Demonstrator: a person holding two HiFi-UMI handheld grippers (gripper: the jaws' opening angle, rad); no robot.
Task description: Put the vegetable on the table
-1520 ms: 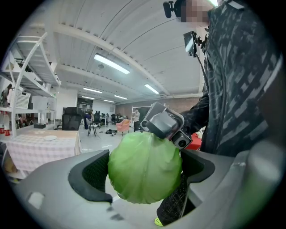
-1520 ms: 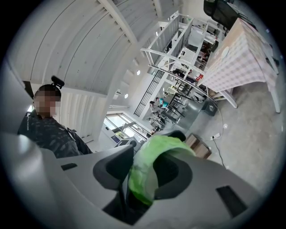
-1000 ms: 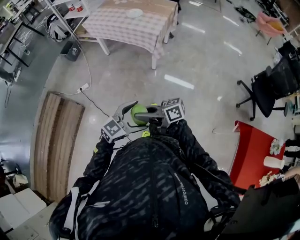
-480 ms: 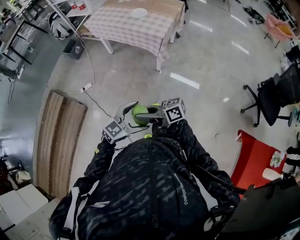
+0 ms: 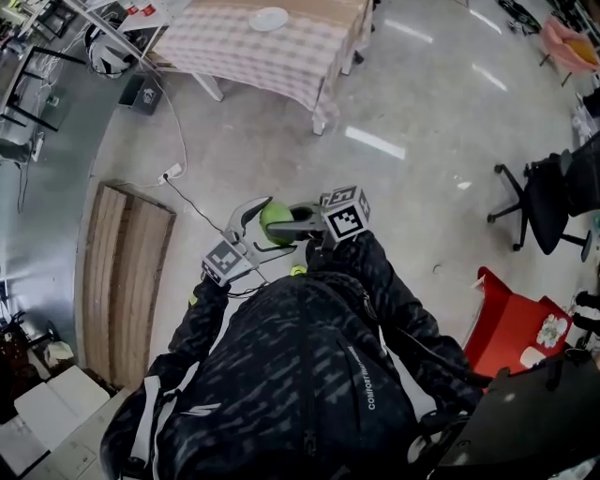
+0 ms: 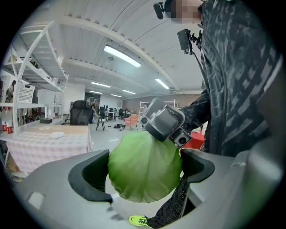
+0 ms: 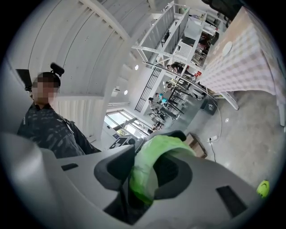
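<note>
Polished grey floor [image 5: 403, 197] fills the room below the person. Close to the chest, at centre, the left tool [image 6: 145, 170] clamps a green cabbage [image 5: 277, 221], with both jaws pressed into its leaves. From 3 o'clock the right tool [image 7: 143, 174] pinches a fold of the same cabbage. The cabbage hangs in the air, well apart from the surface [image 5: 248, 52]. Wooden boards [image 5: 122, 272] lie on the floor at 9 o'clock. Farther off, at 12 o'clock, the checked-cloth surface carries a white plate [image 5: 269, 18].
</note>
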